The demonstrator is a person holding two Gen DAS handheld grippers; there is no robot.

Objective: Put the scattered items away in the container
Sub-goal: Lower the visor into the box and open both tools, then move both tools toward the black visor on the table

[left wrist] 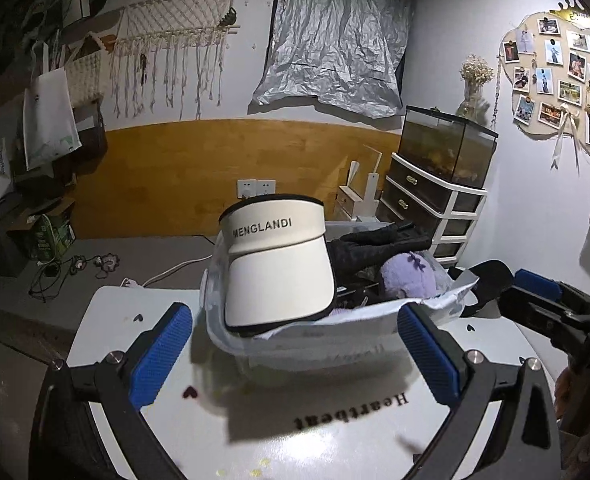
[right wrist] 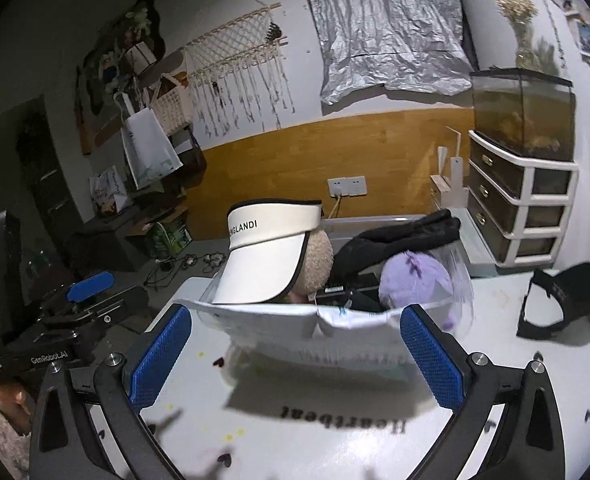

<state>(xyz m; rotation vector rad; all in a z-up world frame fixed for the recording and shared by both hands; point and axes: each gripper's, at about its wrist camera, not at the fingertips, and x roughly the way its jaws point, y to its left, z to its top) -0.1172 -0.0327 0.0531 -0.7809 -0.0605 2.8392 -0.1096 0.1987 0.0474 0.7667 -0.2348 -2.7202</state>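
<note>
Both grippers, left (left wrist: 295,356) and right (right wrist: 295,354), hover with fingers apart, empty. The visor (left wrist: 273,268) perches loosely on the overfull bin (left wrist: 335,336); a nudge could tip it onto the tabletop (left wrist: 335,432). The black cap (right wrist: 563,304) waits near the right edge.

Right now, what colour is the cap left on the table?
Black cap, beside the container; clearest in the right wrist view.

Left gripper (left wrist: 295,354): blue-padded fingers spread wide, nothing between them, hovering above the white round table (left wrist: 335,432) printed "Heartbeat". Translucent plastic storage bin (left wrist: 315,340) sits straight ahead on the table. White sun visor with black trim (left wrist: 277,268), lettered MENGLANDI, perched on the bin's near-left rim, brim tilted down. Inside the bin: black fabric item (left wrist: 379,242), purple plush toy (left wrist: 409,276). Right gripper (left wrist: 543,300) at right edge, near a black cap (left wrist: 489,280) on the table.
</note>
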